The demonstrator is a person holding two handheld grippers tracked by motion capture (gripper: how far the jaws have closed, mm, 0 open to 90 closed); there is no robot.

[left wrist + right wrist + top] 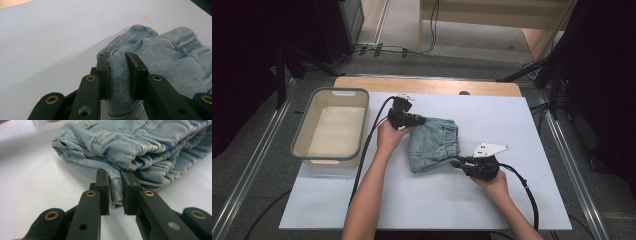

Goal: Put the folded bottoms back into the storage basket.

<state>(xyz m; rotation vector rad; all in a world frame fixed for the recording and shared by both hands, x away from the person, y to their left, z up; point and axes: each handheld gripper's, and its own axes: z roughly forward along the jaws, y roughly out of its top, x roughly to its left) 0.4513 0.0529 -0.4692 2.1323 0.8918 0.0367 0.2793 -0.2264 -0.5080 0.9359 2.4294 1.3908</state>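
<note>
- The tabletop (522,200) is a white sheet on a wooden board; every place below is given relative to the folded denim garment (434,143) lying near its middle.
- A grey-rimmed, cream plastic bin (332,125) stands to the left of the garment, apart from it, with nothing in it.
- The garment itself is pale blue denim, folded into a compact bundle; its elastic waistband faces the far right.
- The left gripper (412,120) sits at the garment's far left corner, its jaws narrow and pinching a fold of cloth (119,75).
- The right gripper (458,163) sits at the garment's near right corner, its jaws likewise clamped on a hem (115,190).
- The step in hand looks like a two-point grasp; the next move likely calls for lifting both corners together and level, towards the bin or into a further fold.
- No brand, label or readable writing shows on anything.
</note>
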